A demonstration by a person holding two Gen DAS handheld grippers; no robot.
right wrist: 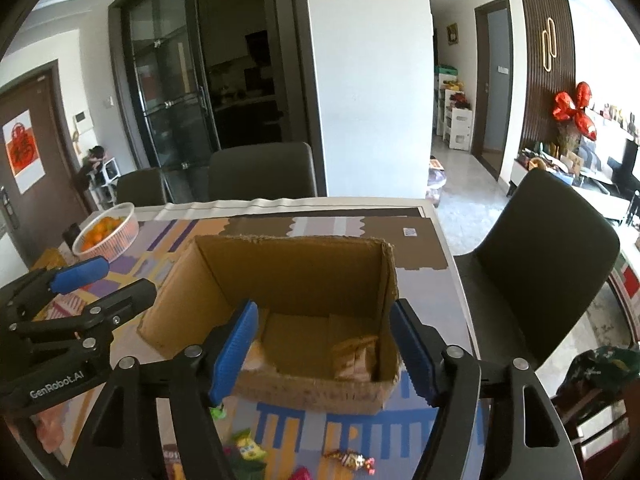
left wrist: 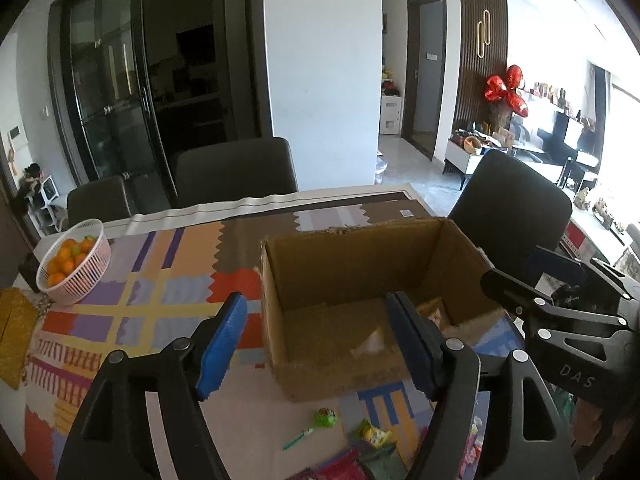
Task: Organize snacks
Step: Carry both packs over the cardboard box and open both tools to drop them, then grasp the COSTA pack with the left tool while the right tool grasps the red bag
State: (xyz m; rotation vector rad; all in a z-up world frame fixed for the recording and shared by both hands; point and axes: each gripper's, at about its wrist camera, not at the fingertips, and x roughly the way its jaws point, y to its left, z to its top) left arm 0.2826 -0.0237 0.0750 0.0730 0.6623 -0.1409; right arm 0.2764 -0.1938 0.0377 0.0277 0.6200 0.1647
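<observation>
Snacks point(right wrist: 356, 354) lie blurred inside the cardboard box point(left wrist: 360, 276) on the surface point(left wrist: 160, 280); more wrappers point(left wrist: 374, 434) are cut off below. Left tongs point(left wrist: 320, 344) and right tongs point(right wrist: 326, 354) gape, holding nothing.

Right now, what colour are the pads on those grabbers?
Blue, ribbed pads on black frames. The right wrist view shows them best.

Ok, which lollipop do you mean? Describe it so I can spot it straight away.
Start from the open cardboard box in the middle of the patterned tablecloth. Loose snacks lie on the cloth in front of the box's near wall. The lollipop is the leftmost of them: a round green head on a thin green stick, while its neighbours are flat wrapped packets.
</observation>
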